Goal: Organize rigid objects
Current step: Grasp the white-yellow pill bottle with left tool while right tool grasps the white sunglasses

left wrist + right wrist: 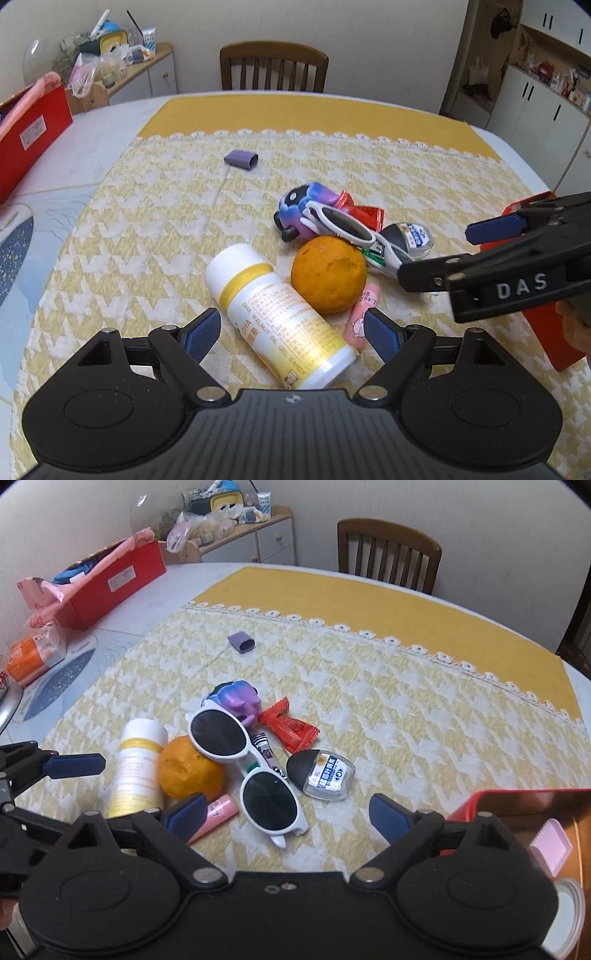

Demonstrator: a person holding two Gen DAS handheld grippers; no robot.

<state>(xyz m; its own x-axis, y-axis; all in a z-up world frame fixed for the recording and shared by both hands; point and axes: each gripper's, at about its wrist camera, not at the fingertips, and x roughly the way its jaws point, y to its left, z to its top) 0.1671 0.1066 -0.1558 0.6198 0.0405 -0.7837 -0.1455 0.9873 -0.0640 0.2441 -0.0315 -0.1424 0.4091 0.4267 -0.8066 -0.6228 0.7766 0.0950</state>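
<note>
A white bottle with a yellow band (280,317) lies on its side between the pads of my left gripper (291,332), which stands open and does not touch it. An orange (328,273) rests against the bottle, with a pink tube (362,317) beside it. White sunglasses (243,760) lie between the fingers of my right gripper (288,812), also open and just above them. Around the sunglasses sit a purple-blue toy (236,698), a red candy wrapper (290,725), a nail clipper (266,753) and a clear case with a black cap (325,773). A small purple sleeve (241,641) lies apart, farther back.
An open red box (517,805) holding a pink item stands at the near right. A long red box (114,579) and an orange pack (33,657) sit at the table's left. A wooden chair (273,66) stands behind the far edge. The yellow cloth (406,709) covers the middle.
</note>
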